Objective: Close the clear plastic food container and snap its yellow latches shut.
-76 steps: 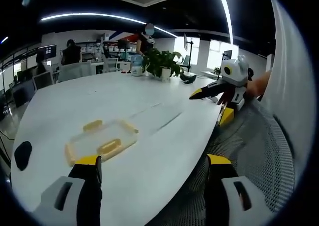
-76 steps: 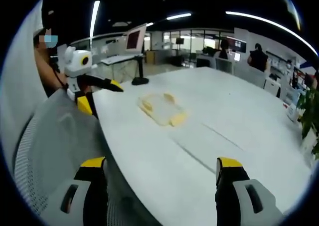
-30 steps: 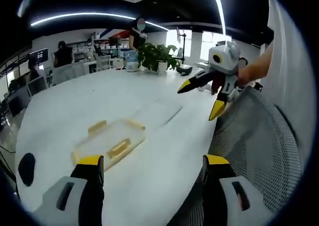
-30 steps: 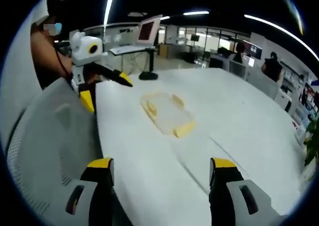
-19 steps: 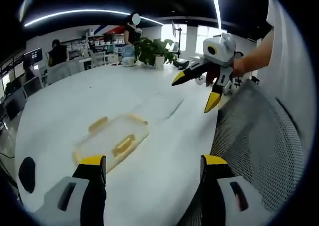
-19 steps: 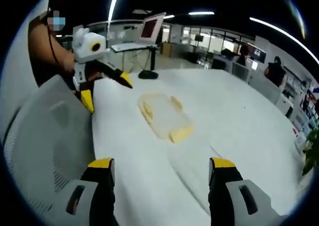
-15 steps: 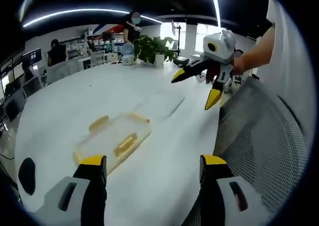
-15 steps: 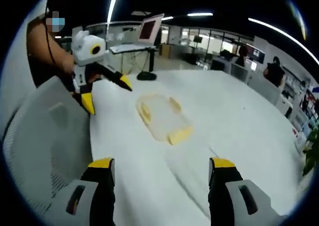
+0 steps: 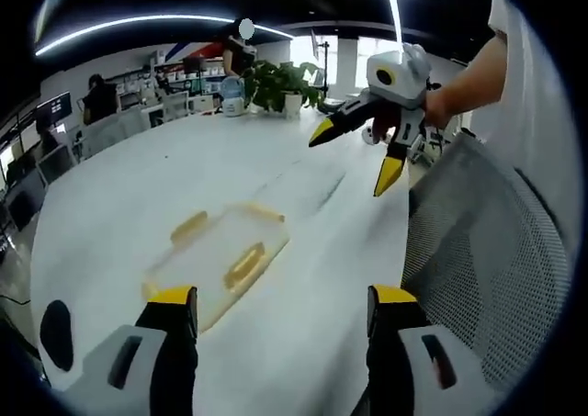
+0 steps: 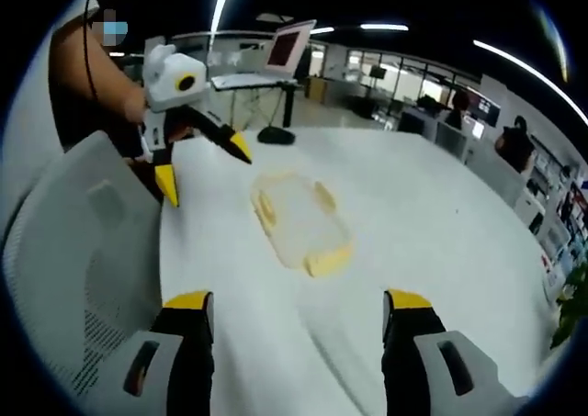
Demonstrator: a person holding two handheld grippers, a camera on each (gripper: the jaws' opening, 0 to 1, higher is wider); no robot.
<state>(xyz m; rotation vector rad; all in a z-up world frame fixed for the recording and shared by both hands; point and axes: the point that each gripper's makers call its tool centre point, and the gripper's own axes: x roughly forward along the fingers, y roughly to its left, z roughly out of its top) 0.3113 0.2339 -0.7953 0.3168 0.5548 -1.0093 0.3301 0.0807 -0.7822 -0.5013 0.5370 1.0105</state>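
Now, in the left gripper view, the clear food container with yellow latches sits closer than a moment ago on the white table, ahead of the left gripper, jaws spread and empty. The right gripper has swung in at far right, jaws parted.

In the right gripper view, the container looks empty, lid apparently resting on it; the right gripper gapes empty, so closing hasn't begun.

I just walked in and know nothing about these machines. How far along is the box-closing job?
Barely started. The clear container lies flat on the white table, its yellow latches sticking out to the sides. The left gripper and right gripper are open, above the table and apart from it. Reaching it and snapping every latch remain.
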